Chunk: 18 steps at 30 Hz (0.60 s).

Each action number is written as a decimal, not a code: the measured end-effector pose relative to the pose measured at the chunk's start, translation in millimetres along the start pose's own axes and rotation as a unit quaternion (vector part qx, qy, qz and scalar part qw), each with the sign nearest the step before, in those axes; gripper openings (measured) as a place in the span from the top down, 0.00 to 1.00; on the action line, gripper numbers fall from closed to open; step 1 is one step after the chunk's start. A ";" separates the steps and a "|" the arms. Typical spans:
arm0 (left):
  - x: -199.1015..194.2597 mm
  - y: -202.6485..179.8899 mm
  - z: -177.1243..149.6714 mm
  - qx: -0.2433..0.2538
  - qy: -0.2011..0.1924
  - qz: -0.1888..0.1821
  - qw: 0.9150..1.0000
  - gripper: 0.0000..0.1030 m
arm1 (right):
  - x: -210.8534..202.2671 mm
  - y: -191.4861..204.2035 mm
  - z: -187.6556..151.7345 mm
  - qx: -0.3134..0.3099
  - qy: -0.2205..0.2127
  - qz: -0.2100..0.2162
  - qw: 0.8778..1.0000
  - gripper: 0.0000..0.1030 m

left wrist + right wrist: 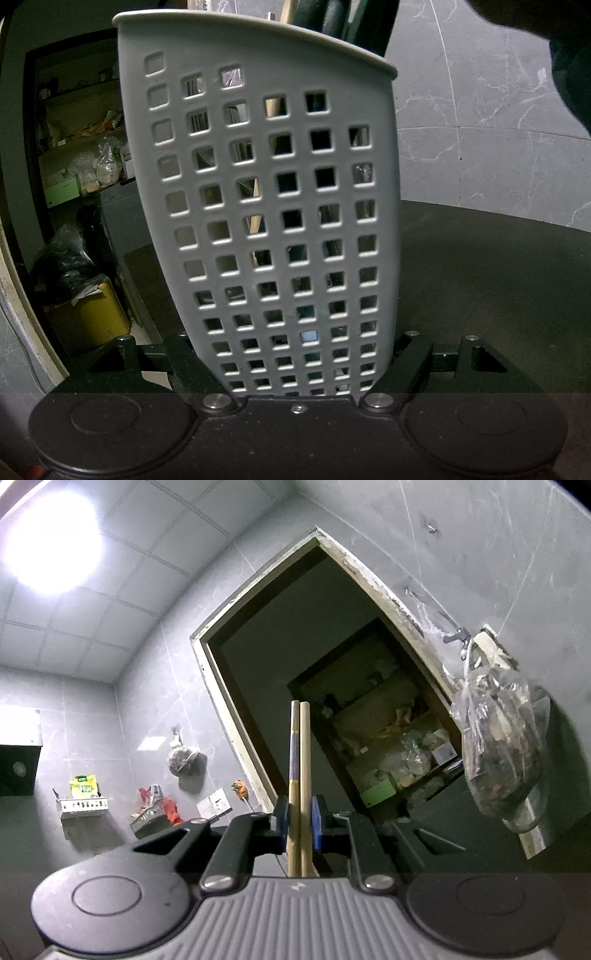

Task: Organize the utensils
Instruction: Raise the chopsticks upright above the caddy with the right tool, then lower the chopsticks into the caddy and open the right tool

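Note:
A white perforated utensil holder [266, 206] stands upright on a dark table [480, 277] and fills the left wrist view. My left gripper [295, 362] is shut on its lower part, one black finger on each side. Dark handles [354, 22] and a wooden stick [286, 11] poke out of its top. In the right wrist view my right gripper [300, 823] is shut on a pair of wooden chopsticks [300, 760], pinched between blue pads [318, 823]. The chopsticks point upward toward a doorway, one with a purple band.
An open doorway [280, 664] leads to cluttered shelves [85, 155], with a yellow box [92, 317] on the floor. A clear plastic bag [502, 738] hangs from a wall fitting at the right. Wire baskets [83, 805] hang on the tiled wall at left.

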State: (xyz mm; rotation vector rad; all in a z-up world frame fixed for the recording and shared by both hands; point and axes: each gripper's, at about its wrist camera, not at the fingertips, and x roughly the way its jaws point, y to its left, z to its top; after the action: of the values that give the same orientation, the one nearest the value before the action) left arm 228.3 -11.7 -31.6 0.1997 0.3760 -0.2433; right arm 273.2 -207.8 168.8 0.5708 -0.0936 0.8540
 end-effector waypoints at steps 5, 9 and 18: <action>-0.1 0.0 -0.1 0.000 0.000 0.000 1.000 0.24 | 9.3 -8.9 -18.9 -0.005 0.007 0.008 1.000 0.86; -0.2 0.1 -0.2 0.000 0.000 0.000 1.000 0.24 | 13.3 -19.5 -33.3 0.004 0.017 0.011 1.000 0.86; -0.4 0.1 -0.4 0.000 0.000 0.000 1.000 0.24 | 10.5 -35.1 -56.0 0.019 0.014 0.028 0.999 0.86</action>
State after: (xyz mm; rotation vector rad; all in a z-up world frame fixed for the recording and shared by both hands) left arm 227.8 -11.4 -31.8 0.1995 0.3756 -0.2428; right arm 297.9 -190.1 109.1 0.5938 -0.0693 0.9197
